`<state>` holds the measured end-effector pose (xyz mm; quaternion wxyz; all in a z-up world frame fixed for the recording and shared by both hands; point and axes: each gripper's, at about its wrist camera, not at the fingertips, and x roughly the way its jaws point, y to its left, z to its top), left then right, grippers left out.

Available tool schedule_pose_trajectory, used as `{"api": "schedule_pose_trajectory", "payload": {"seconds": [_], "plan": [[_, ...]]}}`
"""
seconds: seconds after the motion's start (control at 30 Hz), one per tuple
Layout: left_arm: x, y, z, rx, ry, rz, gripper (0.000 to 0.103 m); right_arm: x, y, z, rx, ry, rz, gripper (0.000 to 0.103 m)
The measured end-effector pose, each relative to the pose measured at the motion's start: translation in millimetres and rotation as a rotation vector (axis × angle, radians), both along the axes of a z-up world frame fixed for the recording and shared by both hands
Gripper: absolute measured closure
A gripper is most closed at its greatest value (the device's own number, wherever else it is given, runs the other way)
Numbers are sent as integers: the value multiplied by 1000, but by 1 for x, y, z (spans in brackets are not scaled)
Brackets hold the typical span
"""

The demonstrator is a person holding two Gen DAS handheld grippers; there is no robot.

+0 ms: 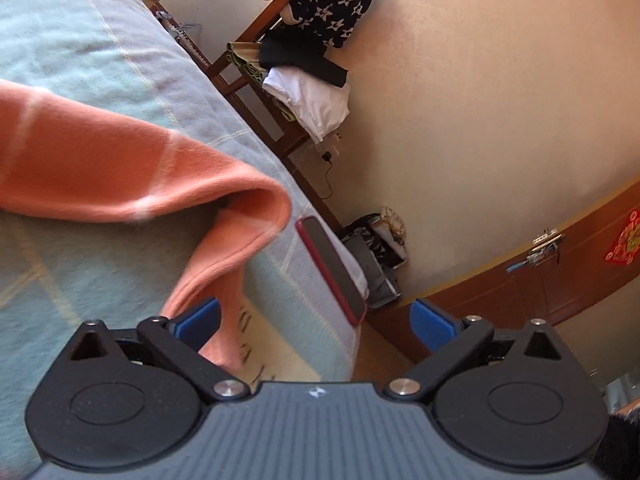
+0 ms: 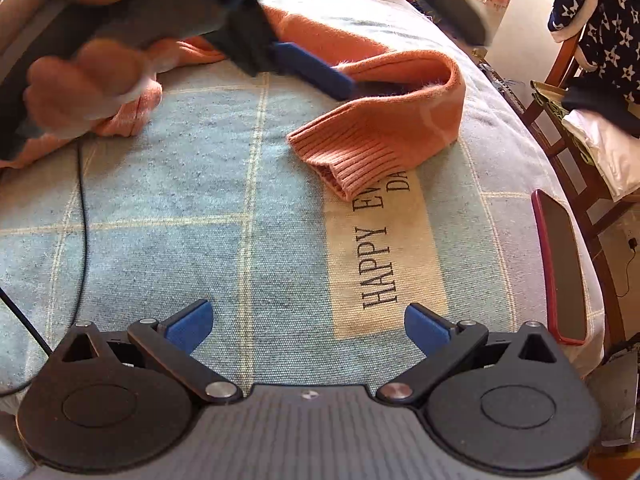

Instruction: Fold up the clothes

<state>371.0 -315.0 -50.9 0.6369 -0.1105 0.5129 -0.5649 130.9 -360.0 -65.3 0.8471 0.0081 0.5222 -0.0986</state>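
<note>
The bed (image 2: 168, 200) is covered with a light blue checked blanket (image 2: 280, 264) that has a cream patch printed "HAPPY". On it lie an orange knit sweater (image 2: 384, 120), a phone in a red case (image 2: 564, 268) near the edge, and a thin black cable (image 2: 82, 216).

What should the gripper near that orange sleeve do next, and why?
Probably close the left gripper on the orange sweater's sleeve. Its jaws stand open with a fold of sleeve lying against one blue finger, and the ribbed cuff rests loose on the checked bedspread. The right gripper is open over bare cloth, holding nothing.
</note>
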Motion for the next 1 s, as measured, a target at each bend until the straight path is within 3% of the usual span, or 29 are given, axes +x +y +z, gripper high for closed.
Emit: {"api": "schedule_pose_trajectory", "payload": {"seconds": [0.13,0.2,0.33,0.43,0.6,0.73,0.9,1.0], "plan": [[7,53,23,118,-223,38,3,23,1,19,-97,-58,-57,0],[12,73,32,183,-334,59,3,43,-3,29,-191,-100,-84,0],[24,96,34,264,-424,88,3,96,-15,27,-434,-103,-98,0],[31,111,33,274,-431,116,3,133,-32,6,-536,-22,-70,0],[36,127,25,266,-409,165,3,168,-60,-10,-511,44,-87,0],[36,128,20,288,-391,216,3,187,-71,-28,-579,81,-73,0],[38,114,18,341,-383,247,3,190,-97,-34,-686,95,-51,0],[41,104,14,368,-357,270,3,189,-125,-22,-672,61,-69,0]]}}
